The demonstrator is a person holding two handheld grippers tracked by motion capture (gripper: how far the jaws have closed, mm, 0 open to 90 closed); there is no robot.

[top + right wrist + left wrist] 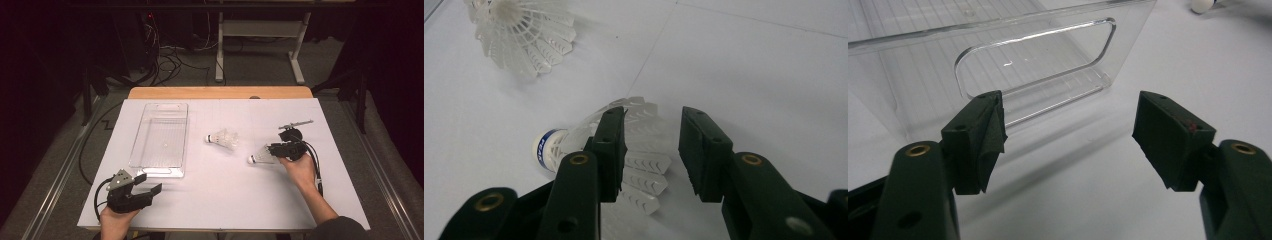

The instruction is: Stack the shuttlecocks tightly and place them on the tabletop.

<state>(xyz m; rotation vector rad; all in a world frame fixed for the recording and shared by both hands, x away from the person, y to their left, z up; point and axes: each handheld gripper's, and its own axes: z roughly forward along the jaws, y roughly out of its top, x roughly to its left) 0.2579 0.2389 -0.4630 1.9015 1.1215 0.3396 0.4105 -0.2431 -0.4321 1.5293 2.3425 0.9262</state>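
Two white feather shuttlecocks lie on the white table. One shuttlecock (222,138) (524,35) rests at the middle, on its side. The other shuttlecock (260,157) (644,170) lies right of it, its cork with a blue band pointing left. My right gripper (272,150) (653,120) is open around this one's skirt, and a gap shows at one pad. My left gripper (150,182) (1070,130) is open and empty at the near left. It faces the near end of a clear plastic bin (160,172) (1128,45) with a handle cut-out.
The bin stands lengthwise on the left half of the table with nothing in it. A wooden table edge (220,92) runs along the far side. Beyond it are floor cables (165,60) and a white desk frame (260,30).
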